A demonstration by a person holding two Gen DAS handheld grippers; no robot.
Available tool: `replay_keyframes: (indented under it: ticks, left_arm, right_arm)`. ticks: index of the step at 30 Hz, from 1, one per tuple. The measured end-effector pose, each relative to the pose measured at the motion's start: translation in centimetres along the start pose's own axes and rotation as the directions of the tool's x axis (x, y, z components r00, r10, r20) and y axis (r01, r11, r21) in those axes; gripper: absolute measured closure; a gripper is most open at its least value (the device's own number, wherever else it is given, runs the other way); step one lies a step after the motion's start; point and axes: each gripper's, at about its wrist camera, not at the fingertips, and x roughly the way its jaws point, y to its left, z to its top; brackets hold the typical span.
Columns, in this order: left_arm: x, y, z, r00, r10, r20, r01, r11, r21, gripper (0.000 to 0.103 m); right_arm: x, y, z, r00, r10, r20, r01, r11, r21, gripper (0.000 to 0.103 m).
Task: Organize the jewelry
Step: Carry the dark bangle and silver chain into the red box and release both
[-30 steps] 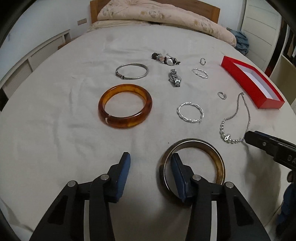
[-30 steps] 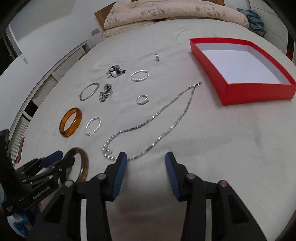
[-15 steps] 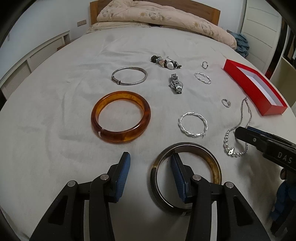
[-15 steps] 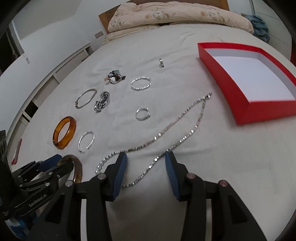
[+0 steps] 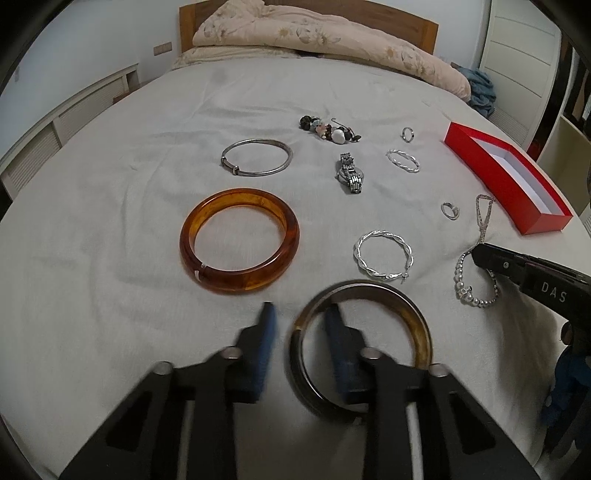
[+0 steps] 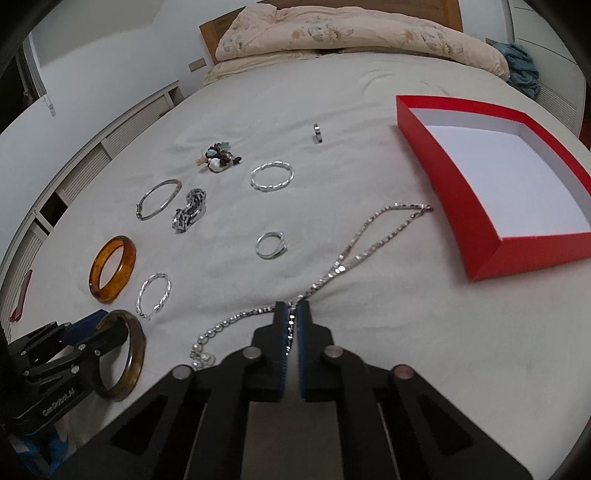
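Note:
Jewelry lies spread on a grey bed sheet. My left gripper (image 5: 299,325) straddles the near-left rim of a dark brown bangle (image 5: 417,325); the jaws are closing on it, with a gap still showing. My right gripper (image 6: 291,314) is shut on the silver necklace (image 6: 369,236), which trails toward the empty red box (image 6: 491,177). The necklace's pearl end (image 5: 469,291) shows in the left wrist view beside the right gripper (image 5: 480,254). The bangle also shows in the right wrist view (image 6: 136,354).
An amber bangle (image 5: 240,240), a thin silver bangle (image 5: 256,157), twisted silver hoops (image 5: 384,254), small rings (image 5: 450,210), a watch (image 5: 350,173) and a bead cluster (image 5: 328,129) lie on the sheet. A folded quilt (image 5: 314,33) lies at the headboard.
My right gripper has lowered onto the necklace and shut on it. My left gripper's jaws have narrowed around the dark bangle's rim.

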Motion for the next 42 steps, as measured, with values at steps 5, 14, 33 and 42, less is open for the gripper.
replay_keyframes:
  ticks: [5, 14, 33, 42]
  left_arm:
    - [-0.6, 0.0, 0.2, 1.0, 0.008, 0.008, -0.008, 1.0, -0.011, 0.093]
    - [-3.8, -1.2, 1.1, 0.999, 0.017, 0.041, -0.016, 1.0, -0.015, 0.094]
    - [-6.9, -11.1, 12.7, 0.977, -0.165, 0.133, 0.162, 0.986, 0.037, 0.094]
    - [-1.3, -18.6, 18.3, 0.973, -0.197, 0.119, 0.186, 0.977, 0.101, 0.094]
  right_arm:
    - [-1.7, 0.1, -0.1, 1.0, 0.01, 0.008, -0.01, 1.0, -0.003, 0.101]
    - [-7.6, 0.1, 0.5, 0.996, 0.034, 0.086, -0.034, 0.999, -0.004, 0.101]
    - [-19.6, -6.6, 9.8, 0.943, -0.044, 0.331, 0.058, 0.998, -0.031, 0.101]
    - [-19.5, -12.0, 15.8, 0.899, -0.118, 0.421, 0.144, 0.989, -0.031, 0.101]
